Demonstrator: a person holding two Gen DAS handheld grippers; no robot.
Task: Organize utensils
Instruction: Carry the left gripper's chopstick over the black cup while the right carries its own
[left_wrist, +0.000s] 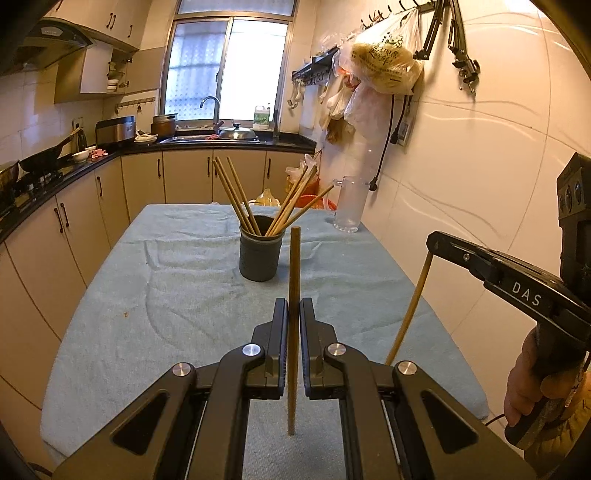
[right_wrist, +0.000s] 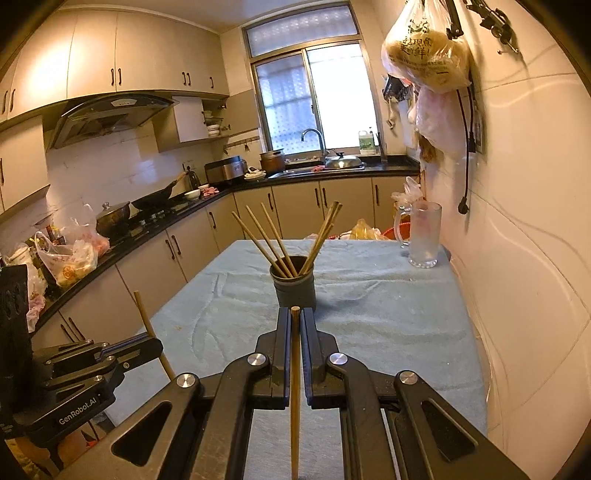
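Got one chopstick in each gripper rn. Left gripper (left_wrist: 294, 314) clenched on the left chopstick (left_wrist: 294, 280), stick upright, tip poking well above the jaws, lower end hanging below them over the cloth. Right gripper (right_wrist: 294, 321) same deal, clamped tight on the right chopstick (right_wrist: 295, 387), top end just clear of the fingertips.

Target's the dark holder (left_wrist: 258, 254), mid-table, straight ahead, already w/ a bunch of chopsticks (left_wrist: 236, 199) fanned out left and right. Gap in the middle of that fan looks like the best way in, I reckon.

How I'd do it: one hand at a time, so the two grippers don't crowd each other over that narrow mouth. Bring the stick over the rim, lower end first, keep it near vertical, don't let go til the end is inside. Holder's light-looking, prob tips if I knock the leaning sticks, so go in gently.

Surface: table w/ blue-grey towel cloth (left_wrist: 177, 295), wrinkled, soft. Glass mug (left_wrist: 349, 206) far right corner by the tiled wall. Kitchen beyond: sink under window (right_wrist: 314, 96), stove and wok along the left counter, bags hanging on wall hooks.
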